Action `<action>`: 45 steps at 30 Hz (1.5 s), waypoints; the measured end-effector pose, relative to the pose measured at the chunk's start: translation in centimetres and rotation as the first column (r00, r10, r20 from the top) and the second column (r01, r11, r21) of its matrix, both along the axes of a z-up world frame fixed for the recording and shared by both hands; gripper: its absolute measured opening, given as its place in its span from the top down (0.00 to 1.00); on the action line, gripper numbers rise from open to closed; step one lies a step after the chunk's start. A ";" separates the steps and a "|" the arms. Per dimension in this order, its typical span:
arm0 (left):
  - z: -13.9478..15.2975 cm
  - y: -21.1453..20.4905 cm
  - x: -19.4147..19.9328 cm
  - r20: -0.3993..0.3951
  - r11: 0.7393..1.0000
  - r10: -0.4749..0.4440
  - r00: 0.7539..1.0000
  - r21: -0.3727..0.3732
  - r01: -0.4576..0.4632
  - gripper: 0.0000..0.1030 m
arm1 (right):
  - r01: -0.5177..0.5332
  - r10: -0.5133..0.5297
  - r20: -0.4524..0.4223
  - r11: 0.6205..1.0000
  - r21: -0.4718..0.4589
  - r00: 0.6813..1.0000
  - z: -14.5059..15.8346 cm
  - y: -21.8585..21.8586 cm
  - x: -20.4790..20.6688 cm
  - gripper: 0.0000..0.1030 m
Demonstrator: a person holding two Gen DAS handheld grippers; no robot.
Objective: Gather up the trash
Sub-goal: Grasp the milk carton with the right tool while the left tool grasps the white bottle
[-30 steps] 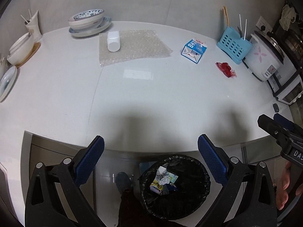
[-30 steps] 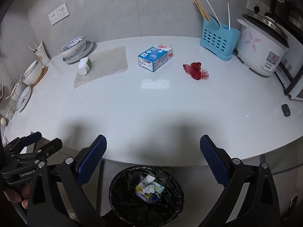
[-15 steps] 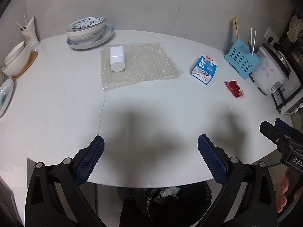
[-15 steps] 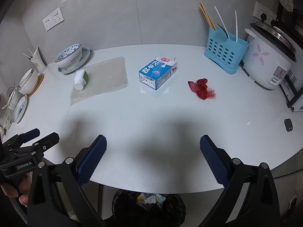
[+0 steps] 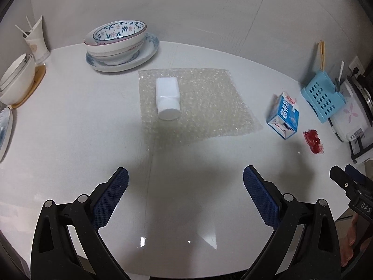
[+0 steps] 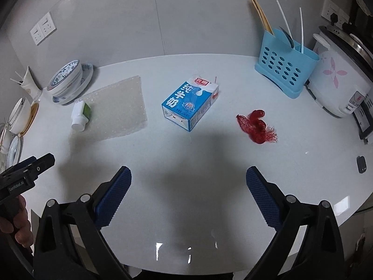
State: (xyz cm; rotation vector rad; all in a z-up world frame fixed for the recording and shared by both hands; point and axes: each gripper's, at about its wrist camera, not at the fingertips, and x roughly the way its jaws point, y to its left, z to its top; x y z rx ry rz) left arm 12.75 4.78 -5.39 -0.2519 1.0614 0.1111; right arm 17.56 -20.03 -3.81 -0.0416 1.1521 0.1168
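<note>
Left claw [image 5: 185, 194] and right claw [image 6: 188, 194]: both spread, empty, above bench [image 6: 209, 163]. Milk carton [image 6: 190, 102] lay ahead of right claw; likely light, crushable; grip across narrow sides. Red mesh [image 6: 256, 126] ahead-right: soft, pinch anywhere.

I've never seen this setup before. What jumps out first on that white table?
A blue milk carton lies on its side mid-table, with a scrap of red netting to its right. Left of the carton, a small white bottle lies on a bubble wrap sheet. Both grippers hover open and empty over the near edge.
</note>
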 end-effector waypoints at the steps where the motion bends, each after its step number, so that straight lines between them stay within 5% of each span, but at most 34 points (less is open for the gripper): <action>1: -0.2 0.6 1.0 -0.006 1.000 0.007 1.000 0.003 -0.007 0.06 | 0.014 -0.014 -0.014 1.000 0.001 1.000 -0.4 0.1 1.0 0.08; 13: -3.6 4.9 11.1 -0.088 0.999 0.046 0.995 0.008 -0.046 0.07 | 0.168 -0.164 -0.131 0.986 0.018 0.978 -4.8 0.8 11.9 0.08; 22: -7.5 5.3 15.1 -0.179 0.999 0.043 0.983 0.010 -0.042 0.15 | 0.285 -0.282 -0.237 0.958 -0.024 0.930 -9.7 0.6 18.1 0.08; 26: -8.4 5.2 16.1 -0.206 0.999 0.044 0.978 0.022 -0.041 0.22 | 0.323 -0.322 -0.257 0.946 -0.037 0.911 -10.5 0.5 19.3 0.10; 31: -8.9 5.0 16.5 -0.218 0.999 0.047 0.975 0.037 -0.040 0.32 | 0.348 -0.344 -0.307 0.936 -0.044 0.887 -11.9 0.7 20.2 0.25; 33: -8.8 5.2 16.4 -0.222 0.998 0.052 0.974 0.038 -0.045 0.41 | 0.356 -0.346 -0.331 0.934 -0.034 0.878 -12.4 0.7 20.2 0.34; 38: -8.6 5.4 16.1 -0.225 0.998 0.054 0.973 0.057 -0.042 0.60 | 0.355 -0.344 -0.326 0.934 -0.027 0.880 -12.3 0.8 20.0 0.37; 45: -8.5 6.1 15.4 -0.213 0.998 0.060 0.975 0.039 -0.053 0.60 | 0.324 -0.316 -0.301 0.946 -0.023 0.900 -11.3 1.2 19.2 0.37</action>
